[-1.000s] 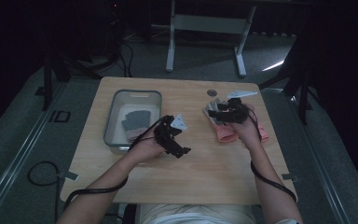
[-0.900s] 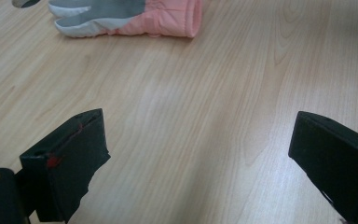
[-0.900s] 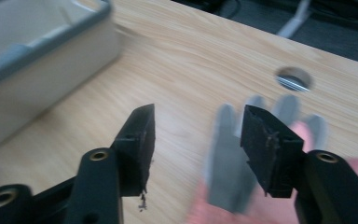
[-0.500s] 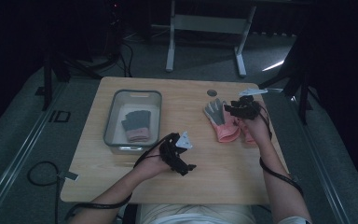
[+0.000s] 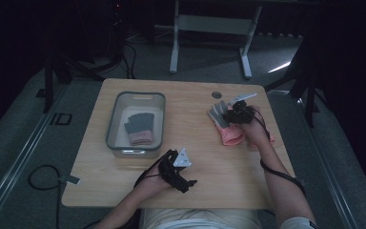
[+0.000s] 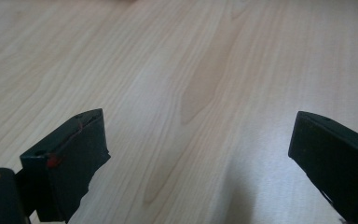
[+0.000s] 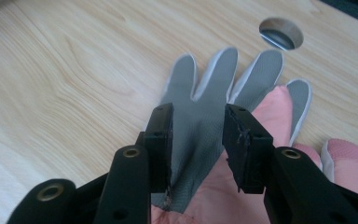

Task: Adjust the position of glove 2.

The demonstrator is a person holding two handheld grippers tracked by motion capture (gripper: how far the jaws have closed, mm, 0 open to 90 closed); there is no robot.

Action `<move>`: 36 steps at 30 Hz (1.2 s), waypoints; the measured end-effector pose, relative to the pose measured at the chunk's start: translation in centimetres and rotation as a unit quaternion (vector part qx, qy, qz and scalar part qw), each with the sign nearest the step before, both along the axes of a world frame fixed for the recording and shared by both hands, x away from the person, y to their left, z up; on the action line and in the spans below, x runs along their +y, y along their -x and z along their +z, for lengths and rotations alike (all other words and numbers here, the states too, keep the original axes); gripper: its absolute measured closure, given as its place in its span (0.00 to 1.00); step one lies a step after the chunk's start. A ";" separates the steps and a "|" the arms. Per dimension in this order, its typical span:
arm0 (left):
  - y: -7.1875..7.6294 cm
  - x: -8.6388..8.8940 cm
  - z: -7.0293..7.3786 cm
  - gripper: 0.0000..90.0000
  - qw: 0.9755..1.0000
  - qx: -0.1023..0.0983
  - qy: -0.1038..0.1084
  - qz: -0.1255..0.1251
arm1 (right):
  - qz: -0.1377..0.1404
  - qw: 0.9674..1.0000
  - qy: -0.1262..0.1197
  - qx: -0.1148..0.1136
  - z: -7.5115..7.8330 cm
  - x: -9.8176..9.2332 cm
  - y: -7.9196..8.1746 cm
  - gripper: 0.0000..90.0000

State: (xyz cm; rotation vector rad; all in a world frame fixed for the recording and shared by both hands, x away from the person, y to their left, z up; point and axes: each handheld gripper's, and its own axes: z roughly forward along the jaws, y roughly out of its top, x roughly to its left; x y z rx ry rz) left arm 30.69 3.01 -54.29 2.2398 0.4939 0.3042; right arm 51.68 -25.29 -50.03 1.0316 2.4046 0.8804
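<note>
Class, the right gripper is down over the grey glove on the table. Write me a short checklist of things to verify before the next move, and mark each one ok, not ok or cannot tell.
1. Right gripper lined up over the grey glove: ok, the palm lies between the jaws, which have just been closing.
2. Pads pressing on the glove: cannot tell, a gap shows between the jaws.
3. Only one glove in the bite: cannot tell, pink fabric lies right under the grey one.
4. Left gripper free: ok, jaws wide open over bare table.
5. Bin ready to take it: ok, one glove lies inside with room beside it.
</note>
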 end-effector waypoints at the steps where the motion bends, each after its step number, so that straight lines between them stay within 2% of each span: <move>1: 0.0 0.1 -0.2 0.04 1.000 0.003 0.002 0.003 | 0.002 1.000 0.002 0.003 -0.2 0.1 -0.1 0.70; 3: 0.2 0.1 -0.4 0.04 1.000 0.003 0.011 0.007 | 0.004 1.000 0.010 0.006 -0.6 0.3 -0.2 0.70; 6: 0.3 -0.1 -0.7 0.04 1.000 0.010 -0.002 0.011 | 0.007 1.000 0.027 0.010 -1.2 0.6 -0.5 0.72; 7: 0.4 -0.1 -0.7 0.04 1.000 0.004 -0.004 0.010 | 0.006 1.000 0.027 0.012 -1.4 0.6 -0.6 0.72; 9: 0.7 -0.4 -0.8 0.05 1.000 0.006 -0.005 0.008 | 0.001 1.000 0.024 0.013 -1.7 0.6 -0.6 0.72; 14: 1.1 -0.7 -1.2 0.05 1.000 0.007 -0.003 0.005 | 0.004 0.999 0.052 0.010 -2.6 1.2 -0.7 0.74; 19: 1.1 -0.4 -1.3 0.05 1.000 -0.001 0.003 0.014 | 0.006 0.998 0.057 0.012 -3.4 1.5 -0.7 0.84; 21: 1.0 -0.3 -1.4 0.05 1.000 0.001 0.001 0.010 | 0.000 0.998 0.056 0.013 -3.5 1.6 -0.6 0.87; 26: 0.8 -0.1 -1.7 0.05 1.000 0.000 -0.007 0.011 | -0.034 0.999 0.033 0.020 -3.4 1.7 -0.6 0.97; 29: 0.8 -0.1 -1.7 0.05 1.000 -0.005 -0.006 0.011 | -0.060 0.998 0.003 0.026 -2.8 1.4 -0.4 0.98; 30: 0.8 -0.1 -1.6 0.05 1.000 -0.011 -0.008 0.012 | -0.067 0.997 -0.004 0.024 -2.5 1.4 -0.2 0.98; 33: 0.7 -0.1 -1.7 0.05 1.000 -0.008 -0.006 0.011 | -0.078 0.996 -0.028 0.014 -1.2 1.5 0.7 0.99; 36: 0.8 -0.1 -1.8 0.05 1.000 -0.008 -0.007 0.011 | -0.084 0.995 -0.058 -0.005 1.0 1.7 2.2 0.99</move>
